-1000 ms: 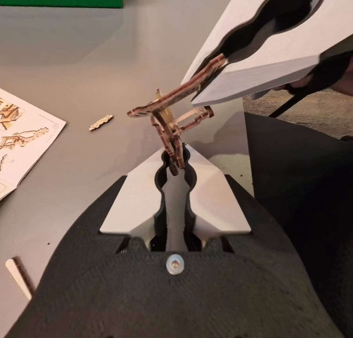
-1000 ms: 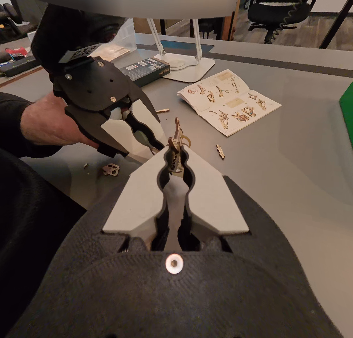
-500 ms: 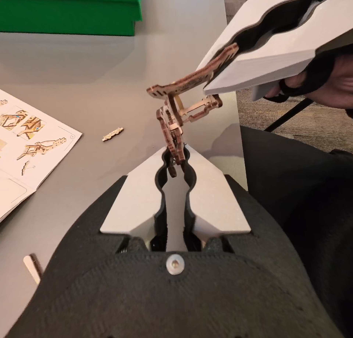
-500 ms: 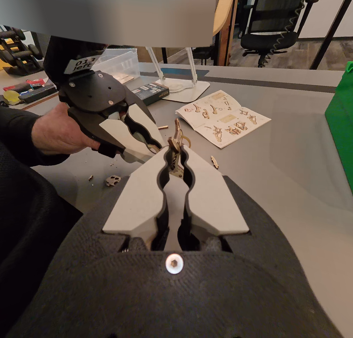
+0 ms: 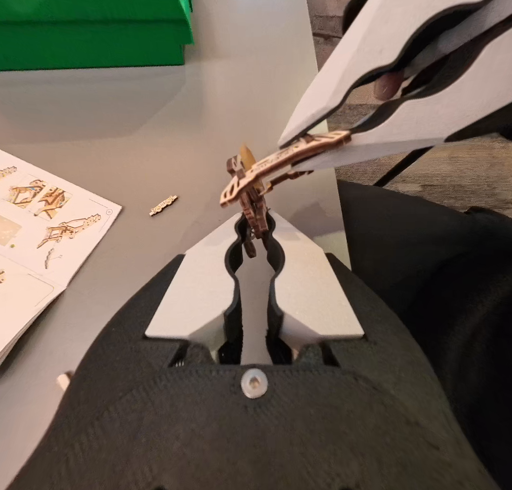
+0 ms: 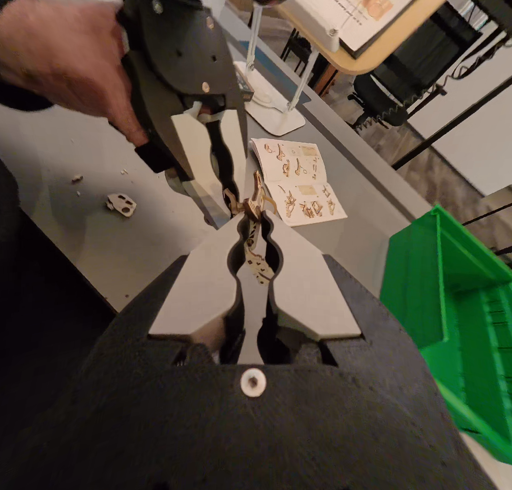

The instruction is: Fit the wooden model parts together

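Observation:
A small wooden model (image 5: 250, 200) of joined laser-cut parts is held in the air between both grippers. My left gripper (image 5: 255, 216) is shut on its dark lower part. My right gripper (image 5: 288, 155) reaches in from the upper right and is shut on the pale flat strip (image 5: 279, 164) across the top. In the right wrist view my right gripper (image 6: 253, 216) clamps the pale strip (image 6: 256, 255), which runs back between its fingers. The left gripper (image 6: 231, 208), held by a hand (image 6: 63, 58), meets it from the upper left. The joint between the parts is mostly hidden.
An open instruction booklet (image 5: 41, 227) (image 6: 296, 180) lies on the grey table (image 5: 138, 133). A small loose wooden part (image 5: 163, 206) lies beside it, another (image 6: 122, 205) near the table's edge. A green bin (image 5: 91, 22) (image 6: 457, 324) stands close by. A white stand's base (image 6: 274, 116) is behind. One gripper's finger ends stand about 5 cm off the other's.
Both grippers have turned and shifted with the model still clamped. The pale strip now shows its flat face in the left wrist view. The green bin looms closer in both views.

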The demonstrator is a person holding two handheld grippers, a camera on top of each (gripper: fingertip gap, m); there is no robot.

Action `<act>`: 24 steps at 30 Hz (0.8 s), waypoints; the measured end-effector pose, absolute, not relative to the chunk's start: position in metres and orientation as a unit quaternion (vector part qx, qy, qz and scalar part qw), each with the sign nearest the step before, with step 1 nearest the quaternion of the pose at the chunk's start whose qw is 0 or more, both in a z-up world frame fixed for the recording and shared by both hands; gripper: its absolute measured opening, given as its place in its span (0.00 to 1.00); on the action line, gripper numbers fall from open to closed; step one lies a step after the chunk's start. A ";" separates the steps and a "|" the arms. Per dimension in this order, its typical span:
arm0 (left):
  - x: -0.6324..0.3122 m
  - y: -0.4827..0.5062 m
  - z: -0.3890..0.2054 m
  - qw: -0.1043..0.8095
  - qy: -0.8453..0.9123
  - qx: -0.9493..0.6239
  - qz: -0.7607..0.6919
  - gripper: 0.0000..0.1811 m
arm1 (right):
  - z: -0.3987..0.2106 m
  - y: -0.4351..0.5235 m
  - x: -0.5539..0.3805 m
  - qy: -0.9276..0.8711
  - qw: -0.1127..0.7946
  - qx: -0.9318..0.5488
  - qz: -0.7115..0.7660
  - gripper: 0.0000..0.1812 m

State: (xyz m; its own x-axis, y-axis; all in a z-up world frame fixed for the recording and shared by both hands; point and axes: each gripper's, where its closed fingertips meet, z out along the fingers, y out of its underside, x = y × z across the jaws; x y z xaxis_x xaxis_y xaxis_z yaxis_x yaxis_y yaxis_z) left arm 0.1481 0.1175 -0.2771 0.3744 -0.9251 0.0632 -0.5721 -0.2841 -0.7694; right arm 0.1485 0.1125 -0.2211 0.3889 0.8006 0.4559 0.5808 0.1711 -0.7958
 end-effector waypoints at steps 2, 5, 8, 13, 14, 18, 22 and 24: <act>0.148 0.118 -0.274 0.347 0.500 -0.754 -0.248 0.05 | -0.219 0.111 0.147 -0.571 0.538 -0.618 0.057 0.03; 0.149 0.119 -0.269 0.367 0.508 -0.745 -0.229 0.05 | -0.214 0.109 0.147 -0.596 0.541 -0.594 0.008 0.03; 0.149 0.119 -0.267 0.375 0.517 -0.739 -0.215 0.05 | -0.213 0.106 0.146 -0.624 0.535 -0.568 -0.034 0.03; 0.148 0.124 -0.256 0.413 0.530 -0.719 -0.178 0.05 | -0.204 0.105 0.144 -0.657 0.535 -0.524 -0.088 0.03; 0.147 0.126 -0.253 0.424 0.533 -0.715 -0.159 0.04 | -0.201 0.106 0.145 -0.654 0.542 -0.521 -0.087 0.03; 0.148 0.129 -0.234 0.467 0.541 -0.691 -0.109 0.04 | -0.183 0.106 0.147 -0.591 0.590 -0.550 -0.017 0.03; 0.150 0.132 -0.217 0.497 0.549 -0.667 -0.076 0.04 | -0.165 0.108 0.153 -0.514 0.633 -0.574 0.073 0.03; 0.154 0.133 -0.209 0.504 0.555 -0.658 -0.071 0.04 | -0.155 0.111 0.159 -0.462 0.651 -0.586 0.133 0.03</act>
State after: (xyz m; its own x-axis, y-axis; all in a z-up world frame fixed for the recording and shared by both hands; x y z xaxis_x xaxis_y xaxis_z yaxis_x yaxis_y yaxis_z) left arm 0.1541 0.1330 -0.2090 0.3731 -0.8020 -0.4665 -0.6587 0.1252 -0.7419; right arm 0.1594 0.1111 -0.1547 0.5366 0.7163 0.4460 0.3685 0.2766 -0.8875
